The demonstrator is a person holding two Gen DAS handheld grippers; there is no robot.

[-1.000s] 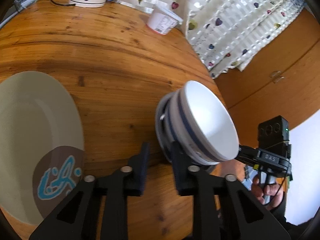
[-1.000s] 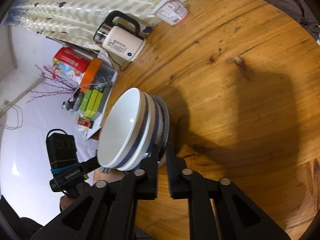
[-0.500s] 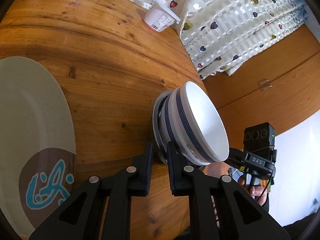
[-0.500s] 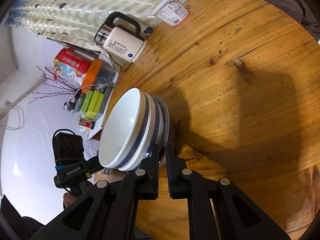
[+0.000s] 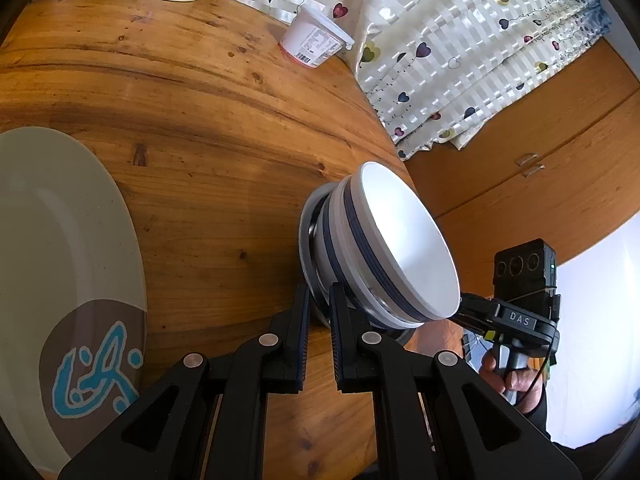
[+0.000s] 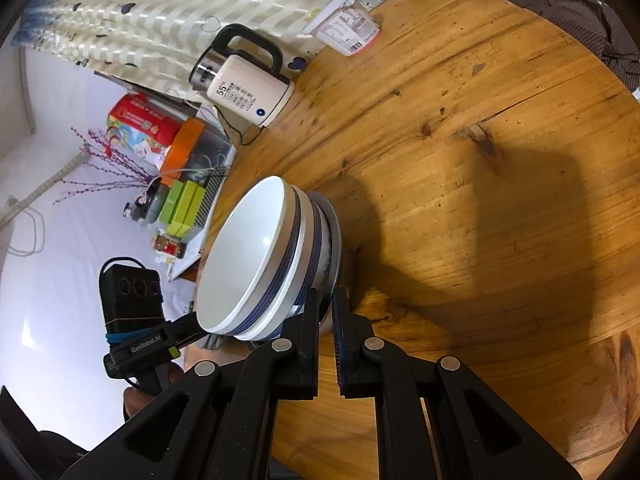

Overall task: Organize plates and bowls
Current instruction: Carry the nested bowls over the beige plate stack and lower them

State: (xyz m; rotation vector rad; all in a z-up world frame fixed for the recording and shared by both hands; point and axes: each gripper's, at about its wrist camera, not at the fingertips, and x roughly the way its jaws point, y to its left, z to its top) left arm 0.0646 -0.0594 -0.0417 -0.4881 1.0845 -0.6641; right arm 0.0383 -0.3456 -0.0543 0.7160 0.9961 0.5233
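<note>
A stack of white bowls with blue bands sits on a small grey plate near the wooden table's edge. My left gripper is shut on the plate's rim on one side. My right gripper is shut on the same plate's rim on the opposite side, below the bowl stack. A large cream plate with a brown and blue motif lies on the table to the left in the left wrist view. Each gripper shows in the other's view, held by a hand.
A white electric kettle and a white plastic tub on its side stand at the table's far edge by a heart-patterned curtain. Off the table lie boxes and clutter. A wooden cabinet stands beyond the edge.
My left gripper closed from open onto the small plate's rim. My right gripper stayed shut on the opposite rim. The stack has hardly moved.
</note>
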